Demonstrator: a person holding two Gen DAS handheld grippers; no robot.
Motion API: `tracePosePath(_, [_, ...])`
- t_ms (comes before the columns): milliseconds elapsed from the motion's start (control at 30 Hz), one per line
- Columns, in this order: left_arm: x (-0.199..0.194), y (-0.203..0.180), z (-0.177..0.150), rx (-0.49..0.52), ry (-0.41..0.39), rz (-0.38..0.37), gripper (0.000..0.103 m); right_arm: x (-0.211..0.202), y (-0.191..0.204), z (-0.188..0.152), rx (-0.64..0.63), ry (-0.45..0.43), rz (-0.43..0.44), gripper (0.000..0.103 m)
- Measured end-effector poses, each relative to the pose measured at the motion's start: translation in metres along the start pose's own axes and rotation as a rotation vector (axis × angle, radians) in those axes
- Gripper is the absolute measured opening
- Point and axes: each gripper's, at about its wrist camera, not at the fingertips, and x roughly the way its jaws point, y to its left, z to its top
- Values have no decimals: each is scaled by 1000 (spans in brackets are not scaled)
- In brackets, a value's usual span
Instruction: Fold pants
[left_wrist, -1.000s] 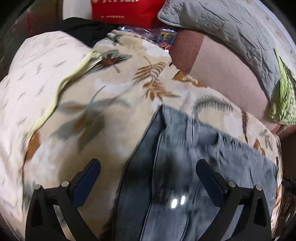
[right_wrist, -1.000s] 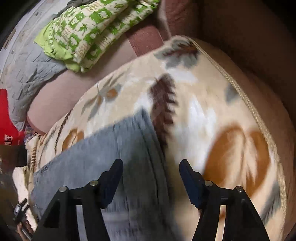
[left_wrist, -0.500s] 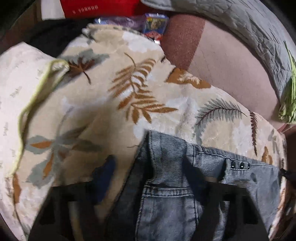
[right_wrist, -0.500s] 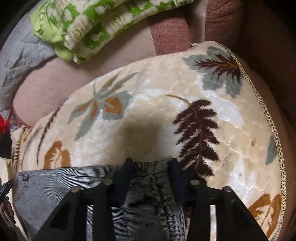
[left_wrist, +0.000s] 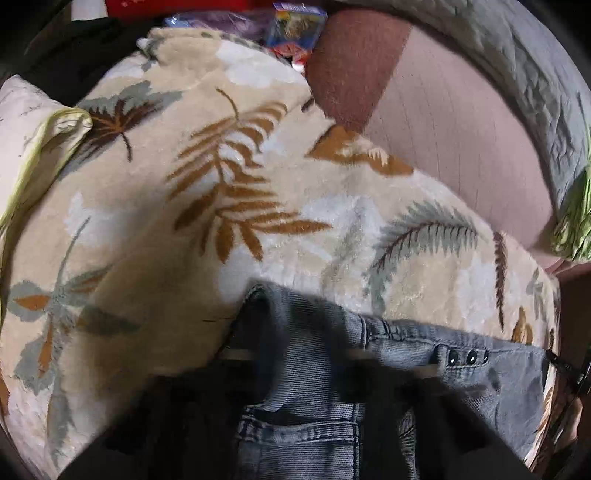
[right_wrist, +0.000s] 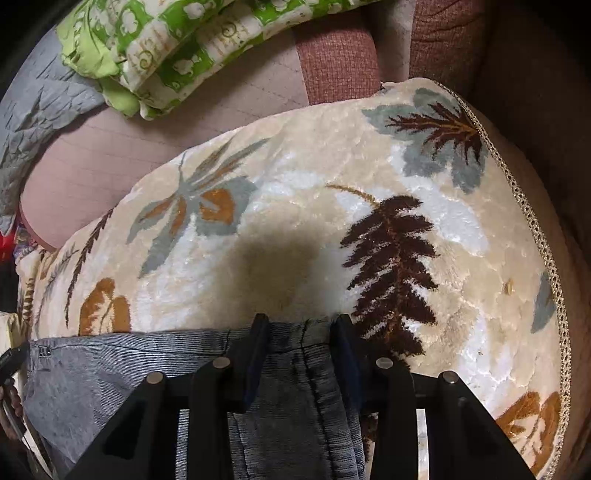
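R gripper (right_wrist: 298, 325): fingers pinching the waistband corner of the grey pants (right_wrist: 110, 373), fabric bunched between the pads. L gripper (left_wrist: 295, 369): blurred dark shapes either side of the other waistband corner, can't tell if spread or clamped. Pants lie w/ waistband across the near part of the leaf-print blanket (right_wrist: 295, 192). Past blanket's far edge: pink sofa cushion (left_wrist: 461, 140), grey quilt (left_wrist: 517, 55), green-white cloth (right_wrist: 166, 48).
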Motion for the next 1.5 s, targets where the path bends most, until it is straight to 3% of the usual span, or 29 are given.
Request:
tracePosePath(67, [-1, -3, 0, 1, -10, 21, 2, -1, 6, 2, -8, -1, -10, 19])
tracePosePath(233, [-35, -5, -3, -16, -99, 0, 2, -29, 14, 4, -11, -72, -11, 19])
tracePosePath(400, [-104, -1, -25, -28, -226, -79, 2, -87, 17, -9, 1, -183, 60, 19])
tracePosePath(533, [-174, 11, -65, -32, -325, -158, 2, -143, 10, -35, 32, -272, 120, 19])
tracePosePath(667, [-228, 33, -125, -33, -376, -237, 2, -197, -6, -89, 45, -333, 170, 19])
tracePosePath(733, [-236, 45, -159, -32, -366, -263, 2, -211, -18, -122, 53, -342, 189, 19])
tracePosePath(867, [-225, 74, -227, -23, -276, -268, 3, -190, -36, -210, 48, -220, 194, 19])
tracePosePath(967, [-200, 90, -263, 4, -177, -158, 5, -158, -54, -267, 81, -105, 148, 23])
tracePosePath(1000, [-192, 91, -268, 8, -133, -124, 9, -144, -57, -280, 69, -41, 120, 25])
tracePosePath(1033, [-187, 92, -271, 8, -107, -104, 18, -136, -60, -286, 69, -8, 119, 39])
tracePosePath(1067, [-186, 92, -273, 12, -92, -92, 24, -133, -63, -292, 82, 9, 101, 60])
tracePosePath(1133, [-195, 85, -274, 27, -117, -63, 43, -140, -69, -294, 126, -16, 112, 63])
tracePosePath(1167, [-206, 80, -274, 31, -163, -71, 48, -148, -73, -293, 160, -39, 130, 66])
tracePosePath(1233, [-222, 69, -273, 36, -228, -93, 68, -159, -81, -291, 224, -83, 153, 69])
tracePosePath(1333, [-228, 49, -270, 54, -287, -102, 71, -158, -87, -286, 315, -65, 226, 69])
tracePosePath(1400, [-215, 33, -268, 80, -270, -85, 71, -150, -85, -284, 367, -44, 242, 69])
tracePosePath(1500, [-181, 13, -266, 166, -242, 25, 71, -152, -74, -276, 324, -81, 188, 69])
